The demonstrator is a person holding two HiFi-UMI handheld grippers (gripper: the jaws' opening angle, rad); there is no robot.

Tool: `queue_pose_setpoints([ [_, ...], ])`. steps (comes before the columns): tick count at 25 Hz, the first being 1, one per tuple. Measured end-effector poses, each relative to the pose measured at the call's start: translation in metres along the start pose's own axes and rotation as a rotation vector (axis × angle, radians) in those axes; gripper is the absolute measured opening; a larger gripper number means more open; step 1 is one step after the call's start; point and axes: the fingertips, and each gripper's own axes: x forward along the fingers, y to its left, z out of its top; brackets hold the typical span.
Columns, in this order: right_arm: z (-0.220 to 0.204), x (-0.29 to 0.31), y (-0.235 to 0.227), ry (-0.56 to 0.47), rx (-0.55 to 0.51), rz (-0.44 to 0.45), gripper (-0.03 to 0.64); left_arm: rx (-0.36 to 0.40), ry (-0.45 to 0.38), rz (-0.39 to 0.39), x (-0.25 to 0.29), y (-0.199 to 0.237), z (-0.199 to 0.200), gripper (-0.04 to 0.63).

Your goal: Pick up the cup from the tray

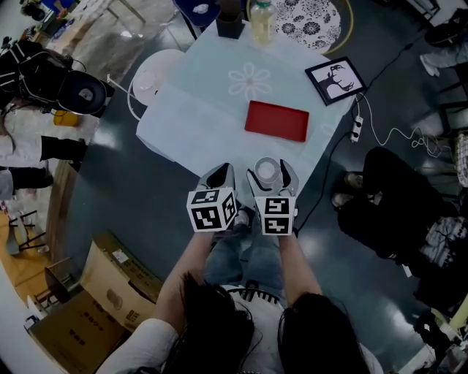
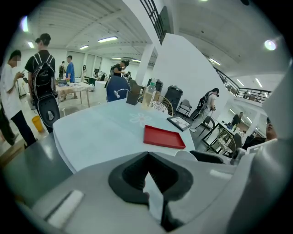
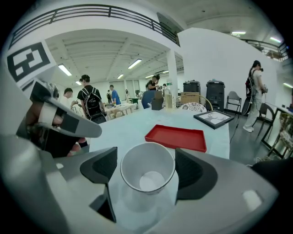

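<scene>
A white paper cup [image 1: 267,172] [image 3: 147,171] stands upright on the pale blue tablecloth by the table's near edge, between the two jaws of my right gripper [image 1: 269,174] [image 3: 146,168]. The pads sit close on either side with a thin gap showing, so the jaws are open around it. The empty red tray [image 1: 276,120] [image 2: 163,136] [image 3: 176,137] lies farther in on the table. My left gripper [image 1: 219,177] [image 2: 149,179] hovers just left of the right one, jaws together and holding nothing.
A framed picture [image 1: 335,79] lies at the table's right corner, with a bottle [image 1: 261,20] and a dark box [image 1: 229,25] at the far end. A power strip [image 1: 356,129] and cable lie on the floor at right. Cardboard boxes [image 1: 110,292] sit lower left; people stand around.
</scene>
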Motion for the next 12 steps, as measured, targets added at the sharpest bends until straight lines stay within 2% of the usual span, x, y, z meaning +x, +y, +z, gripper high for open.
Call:
queue_pose_setpoints([
  [3, 0.010, -0.004, 0.000, -0.034, 0.010, 0.020, 0.425, 0.005, 0.004, -0.010, -0.001, 0.000, -0.001, 0.000],
  [12, 0.055, -0.036, -0.004, -0.142, -0.004, -0.003, 0.445, 0.042, -0.040, -0.087, -0.011, -0.023, 0.017, 0.000],
])
